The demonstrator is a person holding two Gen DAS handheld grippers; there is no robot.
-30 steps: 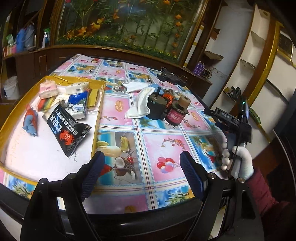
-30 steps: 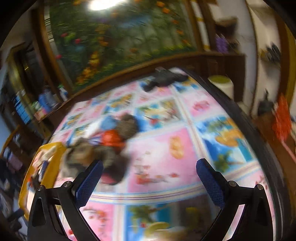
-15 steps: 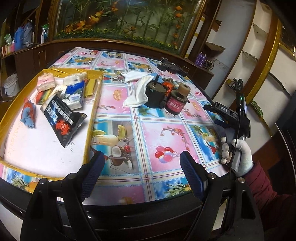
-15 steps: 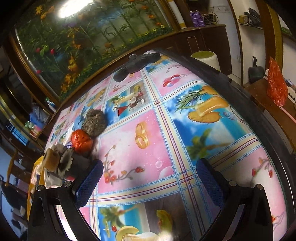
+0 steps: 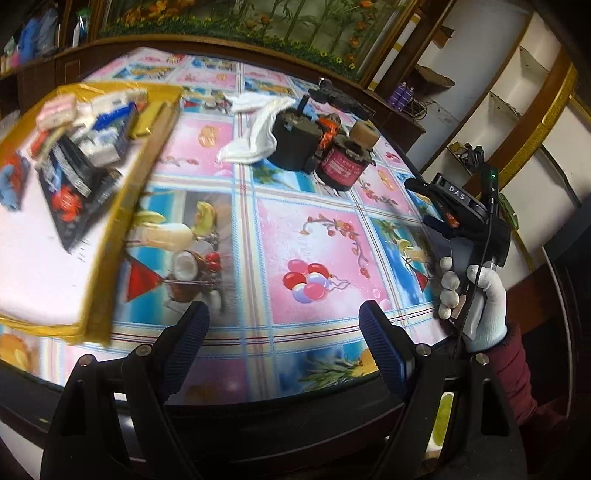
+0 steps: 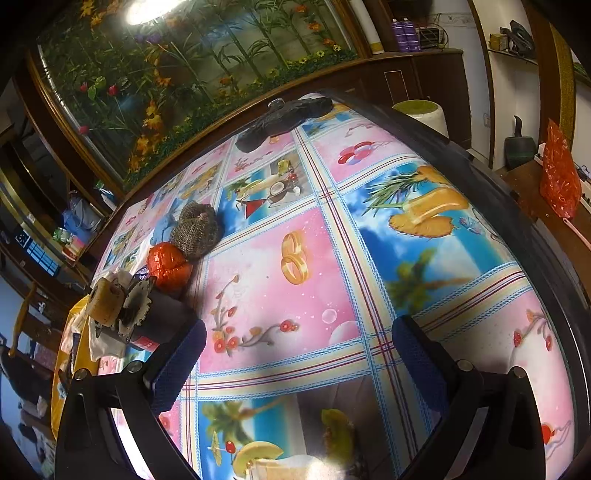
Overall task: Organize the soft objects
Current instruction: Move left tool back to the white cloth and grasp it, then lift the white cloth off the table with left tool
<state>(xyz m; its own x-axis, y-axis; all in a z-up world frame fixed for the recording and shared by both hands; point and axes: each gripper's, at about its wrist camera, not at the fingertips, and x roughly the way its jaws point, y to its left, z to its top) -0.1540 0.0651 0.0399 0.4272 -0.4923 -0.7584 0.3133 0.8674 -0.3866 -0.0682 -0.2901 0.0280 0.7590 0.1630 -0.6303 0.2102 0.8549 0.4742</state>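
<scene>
1. Behind the table, a long glass panel (image 5: 236, 22) with bamboo and orange flowers runs along the dark wood wall.
2. A bright tablecloth (image 5: 310, 236) of pink and blue fruit-and-balloon squares covers the round tabletop.
3. On the left side of the tabletop lies a gold-rimmed white tray (image 5: 122, 206); packets crowd its far corner, among them a black packet (image 5: 70, 192) with a red crab, tissue packs (image 5: 59, 110) and a small blue-and-red toy (image 5: 11, 181) at the left edge. This part is blurred.
4. Toward the far middle, a white cloth (image 5: 258, 129) lies crumpled just beside a black cylinder (image 5: 295, 144) and a red-labelled spool (image 5: 343, 166).
5. From the right gripper's side, an orange foil ball (image 6: 168, 264) touches a brown knitted ball (image 6: 195, 229), both beyond the spool.
6. The left gripper (image 5: 284, 332) hangs over the near edge, fingers wide apart, nothing between them.
7. The right gripper (image 6: 299, 354) is likewise spread and empty above a pink square; a white-gloved hand (image 5: 476, 299) with a dark red sleeve holds its handle at the right edge.
</scene>
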